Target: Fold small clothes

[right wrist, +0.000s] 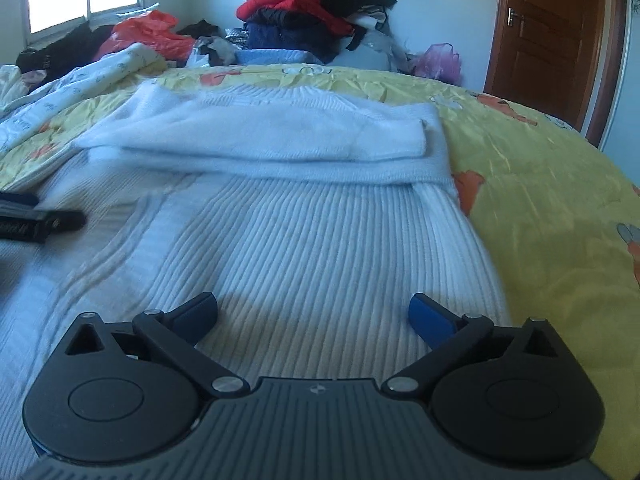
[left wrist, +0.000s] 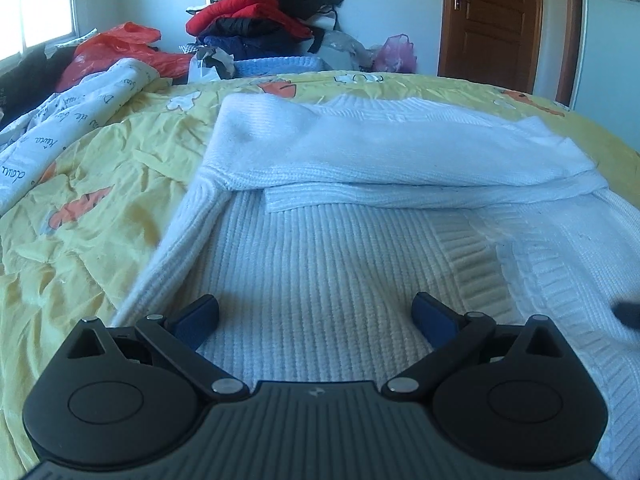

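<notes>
A white ribbed knit sweater (left wrist: 320, 248) lies flat on the yellow carrot-print bedspread (left wrist: 80, 208). Both sleeves (left wrist: 380, 152) are folded across its upper part. My left gripper (left wrist: 316, 316) is open and empty, low over the sweater's lower left body. In the right wrist view the same sweater (right wrist: 300, 240) lies under my right gripper (right wrist: 312, 314), which is open and empty over the lower right body. The folded sleeves (right wrist: 260, 136) lie beyond it. The left gripper's fingers (right wrist: 40, 220) show at that view's left edge.
A white printed quilt (left wrist: 60, 120) is bunched at the bed's left. Behind the bed are a tall pile of red and dark clothes (left wrist: 272, 12), a red plastic bag (left wrist: 120, 48), a pink bag (left wrist: 396, 52) and a brown door (left wrist: 492, 20).
</notes>
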Action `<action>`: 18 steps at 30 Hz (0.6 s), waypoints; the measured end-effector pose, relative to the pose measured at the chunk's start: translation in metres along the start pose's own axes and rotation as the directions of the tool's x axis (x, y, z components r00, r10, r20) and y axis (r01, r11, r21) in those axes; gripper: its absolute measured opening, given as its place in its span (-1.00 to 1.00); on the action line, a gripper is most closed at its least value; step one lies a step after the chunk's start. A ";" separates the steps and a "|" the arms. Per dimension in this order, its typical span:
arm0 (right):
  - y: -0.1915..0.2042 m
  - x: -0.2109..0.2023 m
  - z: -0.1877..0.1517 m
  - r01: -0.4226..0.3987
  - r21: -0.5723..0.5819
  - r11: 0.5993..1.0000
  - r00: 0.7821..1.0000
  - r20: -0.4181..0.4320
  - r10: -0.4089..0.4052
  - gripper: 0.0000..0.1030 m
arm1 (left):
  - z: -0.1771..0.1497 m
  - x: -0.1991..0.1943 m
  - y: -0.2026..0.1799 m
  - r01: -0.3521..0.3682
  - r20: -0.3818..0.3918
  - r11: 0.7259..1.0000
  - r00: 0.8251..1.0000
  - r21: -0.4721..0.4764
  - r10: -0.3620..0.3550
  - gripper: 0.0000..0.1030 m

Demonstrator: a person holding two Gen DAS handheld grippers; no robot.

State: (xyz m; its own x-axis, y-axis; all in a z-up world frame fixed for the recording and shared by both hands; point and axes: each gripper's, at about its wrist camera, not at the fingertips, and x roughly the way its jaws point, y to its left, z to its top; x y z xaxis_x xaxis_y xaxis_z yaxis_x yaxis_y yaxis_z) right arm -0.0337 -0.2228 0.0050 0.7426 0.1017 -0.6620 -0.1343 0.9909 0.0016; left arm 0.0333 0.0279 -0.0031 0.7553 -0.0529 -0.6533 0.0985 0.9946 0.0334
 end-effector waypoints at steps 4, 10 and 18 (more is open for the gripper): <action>-0.002 -0.010 -0.012 -0.004 0.016 1.000 0.999 0.034 0.003 1.00 | -0.001 -0.001 -0.002 -0.006 0.002 1.000 1.000 0.000 0.006 1.00; -0.001 -0.007 -0.009 -0.007 0.016 1.000 1.000 0.027 0.007 0.97 | -0.007 -0.013 -0.004 -0.028 -0.033 0.999 0.999 -0.022 0.028 1.00; 0.000 -0.007 -0.010 -0.006 0.016 1.000 1.000 0.027 0.006 0.97 | -0.040 -0.048 -0.005 -0.025 -0.011 0.999 1.000 -0.028 0.025 1.00</action>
State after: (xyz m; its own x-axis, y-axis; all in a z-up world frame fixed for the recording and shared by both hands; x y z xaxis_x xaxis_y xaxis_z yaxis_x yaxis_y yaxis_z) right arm -0.0451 -0.2242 0.0023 0.7594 0.1099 -0.6413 -0.1283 0.9916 0.0181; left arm -0.0293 0.0285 -0.0017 0.7506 -0.0270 -0.6602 0.0614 0.9977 0.0290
